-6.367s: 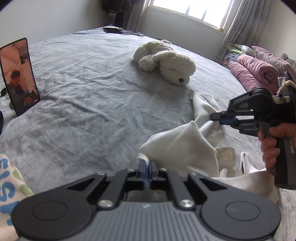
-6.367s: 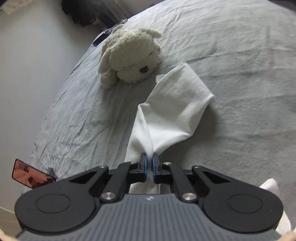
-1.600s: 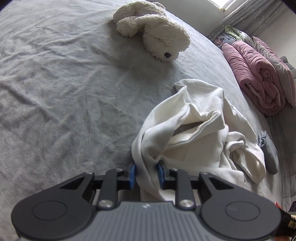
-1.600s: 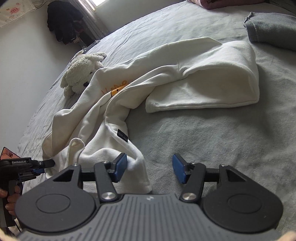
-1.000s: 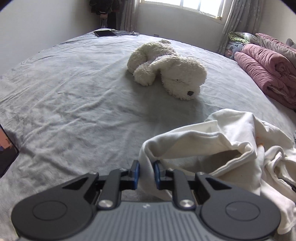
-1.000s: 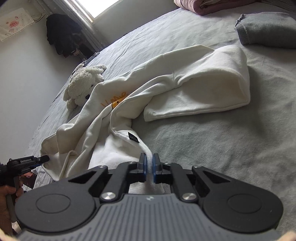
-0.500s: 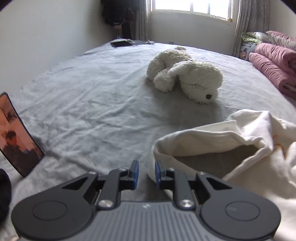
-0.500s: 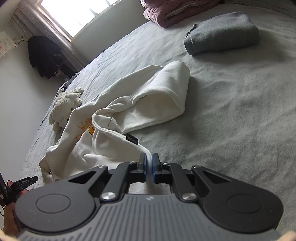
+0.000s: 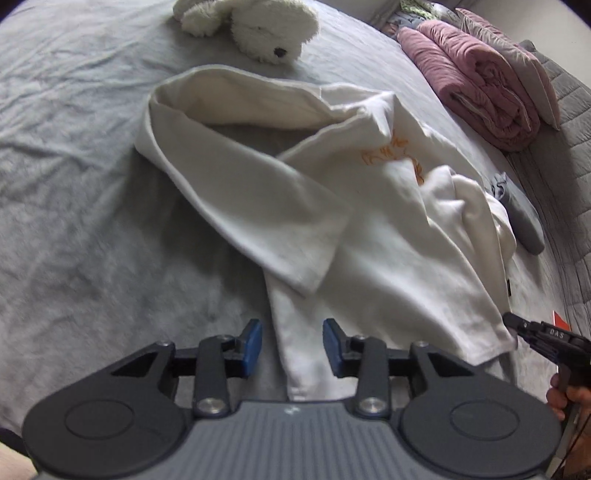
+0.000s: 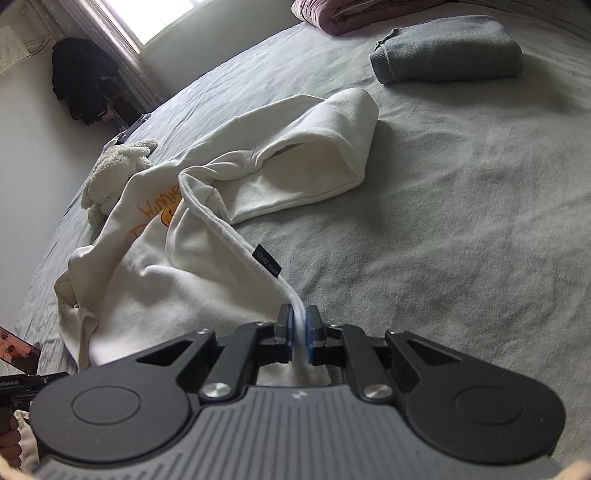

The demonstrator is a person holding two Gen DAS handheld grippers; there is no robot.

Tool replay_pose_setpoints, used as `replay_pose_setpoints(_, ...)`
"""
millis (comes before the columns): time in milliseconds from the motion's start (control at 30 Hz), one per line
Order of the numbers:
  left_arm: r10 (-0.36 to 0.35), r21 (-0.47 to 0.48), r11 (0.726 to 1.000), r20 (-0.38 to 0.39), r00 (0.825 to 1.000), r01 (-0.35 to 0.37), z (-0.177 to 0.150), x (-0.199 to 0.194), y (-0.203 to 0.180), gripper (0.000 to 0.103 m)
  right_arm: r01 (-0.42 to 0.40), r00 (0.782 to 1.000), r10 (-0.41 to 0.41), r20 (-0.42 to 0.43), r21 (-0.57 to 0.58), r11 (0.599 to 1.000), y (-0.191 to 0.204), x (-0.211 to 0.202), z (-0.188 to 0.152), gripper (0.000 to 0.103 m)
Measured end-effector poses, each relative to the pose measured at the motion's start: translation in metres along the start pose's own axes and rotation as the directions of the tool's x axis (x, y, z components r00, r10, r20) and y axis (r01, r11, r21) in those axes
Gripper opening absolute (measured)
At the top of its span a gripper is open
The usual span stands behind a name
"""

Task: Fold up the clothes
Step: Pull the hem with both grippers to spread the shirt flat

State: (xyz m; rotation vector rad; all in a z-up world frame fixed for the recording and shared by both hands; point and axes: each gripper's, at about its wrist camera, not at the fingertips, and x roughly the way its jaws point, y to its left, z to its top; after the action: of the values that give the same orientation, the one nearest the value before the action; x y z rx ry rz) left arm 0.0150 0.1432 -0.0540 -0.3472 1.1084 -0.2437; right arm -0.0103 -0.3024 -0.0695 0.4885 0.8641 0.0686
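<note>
Jaws: left gripper (image 9: pixel 291 341) spread w/ hem between, right gripper (image 10: pixel 299 330) pinching white hoodie (image 10: pixel 229 206) edge. Risk: one-sided pull drags hoodie askew, bunching its sleeve (image 9: pixel 258 199).

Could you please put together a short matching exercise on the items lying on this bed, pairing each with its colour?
Things:
1. hoodie
2. plush dog
3. folded sweater
4. rolled quilt

Colours:
A. pink
B. fluffy cream with a black nose
C. white with orange lettering
D. plain grey

Pairs: 1-C, 2-B, 3-D, 4-A
</note>
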Motion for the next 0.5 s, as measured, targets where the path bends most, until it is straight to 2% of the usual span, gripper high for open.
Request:
replay_pose_setpoints(33, -0.005, -0.001, 1.000, -0.016, 1.000, 0.005, -0.003, 0.005, 0.000, 0.031, 0.007, 1.000, -0.007, -0.003, -0.005, 1.000, 0.001, 0.002, -0.001, 0.014)
replay_pose_setpoints(133, 0.004, 0.021, 1.000, 0.004, 1.000, -0.004, -0.005, 0.006, -0.005, 0.030, 0.010, 1.000, -0.011, -0.002, -0.005, 1.000, 0.000, 0.003, -0.003, 0.016)
replay_pose_setpoints(167, 0.008, 0.023, 1.000, 0.015, 1.000, -0.008, -0.006, 0.007, -0.005, 0.026, 0.011, 1.000, -0.011, -0.002, -0.005, 1.000, 0.000, 0.003, -0.003, 0.016)
replay_pose_setpoints(200, 0.011, 0.024, 1.000, 0.025, 1.000, -0.012, -0.007, 0.008, -0.006, 0.013, 0.012, 1.000, -0.012, -0.001, -0.005, 1.000, 0.000, 0.004, -0.003, 0.016)
replay_pose_setpoints(233, 0.015, 0.026, 1.000, 0.035, 0.999, -0.016, -0.008, 0.009, -0.007, 0.006, 0.013, 1.000, -0.013, -0.001, -0.005, 1.000, 0.000, 0.004, -0.004, 0.011)
replay_pose_setpoints(367, 0.047, 0.058, 0.997, 0.075, 0.996, -0.051, -0.015, 0.002, -0.012, 0.004, 0.049, 0.999, -0.048, 0.024, -0.047, 0.998, 0.004, 0.003, -0.001, 0.007)
replay_pose_setpoints(500, 0.035, 0.004, 0.999, 0.088, 0.995, -0.035, -0.019, -0.019, -0.008, 0.003, 0.051, 0.999, -0.050, 0.018, -0.032, 0.998, 0.004, -0.019, -0.003, 0.006)
